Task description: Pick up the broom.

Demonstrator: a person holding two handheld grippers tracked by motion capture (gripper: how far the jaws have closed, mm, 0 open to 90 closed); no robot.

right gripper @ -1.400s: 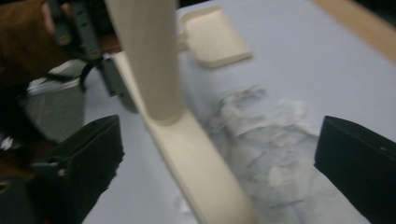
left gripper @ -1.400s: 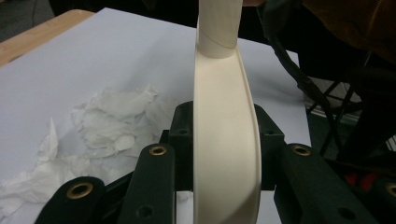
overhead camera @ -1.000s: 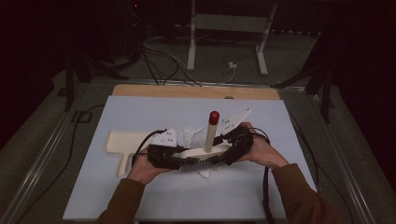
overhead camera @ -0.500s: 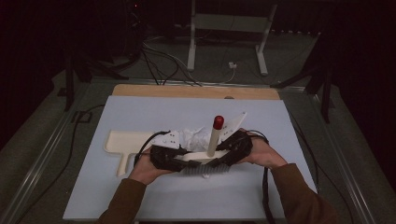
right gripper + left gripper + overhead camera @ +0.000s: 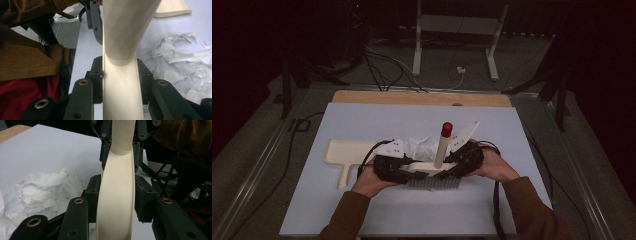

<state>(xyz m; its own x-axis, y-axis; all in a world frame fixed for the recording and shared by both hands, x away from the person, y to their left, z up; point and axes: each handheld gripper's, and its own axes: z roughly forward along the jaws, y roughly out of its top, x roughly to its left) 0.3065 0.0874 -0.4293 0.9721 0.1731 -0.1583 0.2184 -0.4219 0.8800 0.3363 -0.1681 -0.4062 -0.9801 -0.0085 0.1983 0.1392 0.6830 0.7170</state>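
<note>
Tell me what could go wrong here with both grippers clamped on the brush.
The brush is pinched from opposite ends by the left gripper and right gripper; uneven pulling might twist it loose. Its upright red-tipped handle could tip. The bristles sit short of the crumpled paper, so a sweep may miss or scatter it.

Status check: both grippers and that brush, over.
Left gripper and right gripper both clamped on the cream brush, handle upright. Crumpled paper just beyond it, dustpan to the left. Nothing blocking.
</note>
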